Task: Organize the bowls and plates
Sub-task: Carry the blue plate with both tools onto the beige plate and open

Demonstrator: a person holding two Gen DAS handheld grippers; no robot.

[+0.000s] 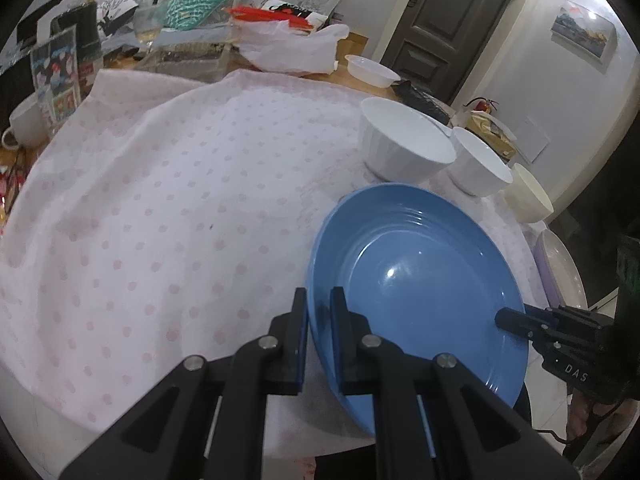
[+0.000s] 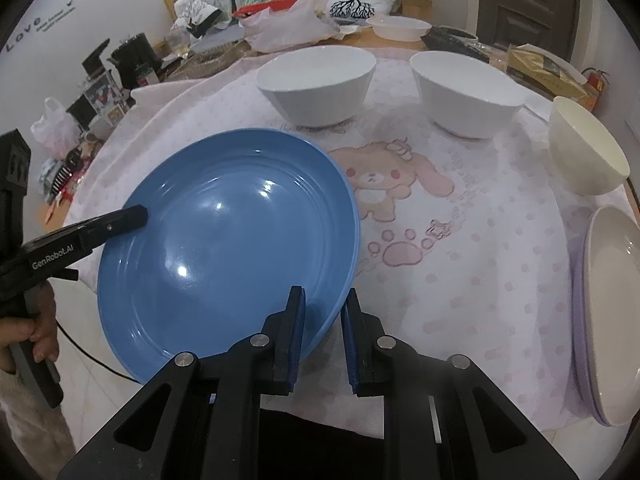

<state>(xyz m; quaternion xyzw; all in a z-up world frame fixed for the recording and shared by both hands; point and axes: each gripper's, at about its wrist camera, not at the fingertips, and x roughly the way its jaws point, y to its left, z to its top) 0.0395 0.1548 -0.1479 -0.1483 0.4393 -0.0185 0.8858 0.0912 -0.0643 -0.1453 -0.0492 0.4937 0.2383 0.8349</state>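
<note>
A blue plate (image 1: 416, 280) (image 2: 224, 248) sits slightly tilted over the near edge of the table, gripped at opposite rims. My left gripper (image 1: 318, 304) is shut on its left rim, one finger inside and one under the rim. In the right wrist view my right gripper (image 2: 325, 306) is shut on the plate's right rim. Each gripper shows in the other's view, the right gripper (image 1: 512, 318) and the left gripper (image 2: 138, 216). Behind the plate stand two white bowls (image 2: 316, 80) (image 2: 468, 84) and a cream bowl (image 2: 584, 152).
A stack of lilac and cream plates (image 2: 612, 312) lies at the table's right edge. A pink dotted cloth (image 1: 180, 200) covers the table. Clutter, bags and a white shallow dish (image 2: 400, 26) crowd the far side. A white mug (image 1: 26, 124) stands far left. A person's hand (image 2: 40, 332) holds the left gripper.
</note>
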